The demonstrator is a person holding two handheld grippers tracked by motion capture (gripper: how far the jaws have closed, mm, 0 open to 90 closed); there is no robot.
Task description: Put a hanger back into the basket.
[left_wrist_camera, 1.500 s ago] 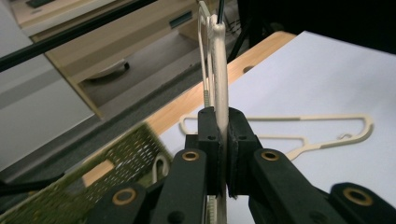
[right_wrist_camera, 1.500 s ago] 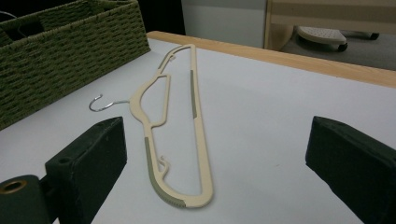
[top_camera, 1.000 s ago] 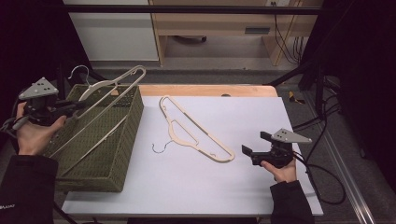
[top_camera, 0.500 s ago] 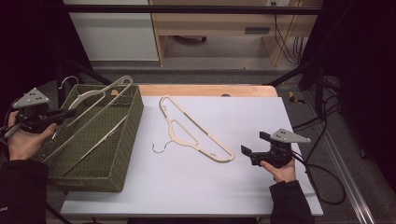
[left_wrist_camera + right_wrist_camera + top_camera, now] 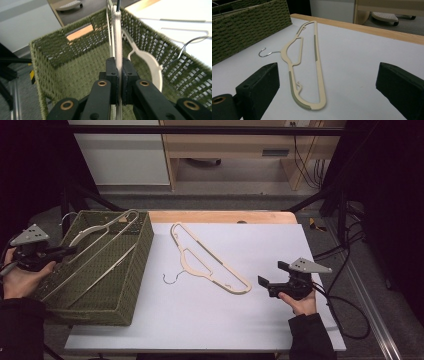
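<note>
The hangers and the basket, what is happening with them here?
A person is putting hangers into the green woven basket. The left gripper is shut on a pale hanger that leans inside the basket. The right gripper is open, near a second beige hanger lying flat on the white table.

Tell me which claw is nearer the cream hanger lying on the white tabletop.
Right. The right claw sits open just beside the cream hanger, off its lower end. The left claw is far across, over the green basket, shut on another hanger.
</note>
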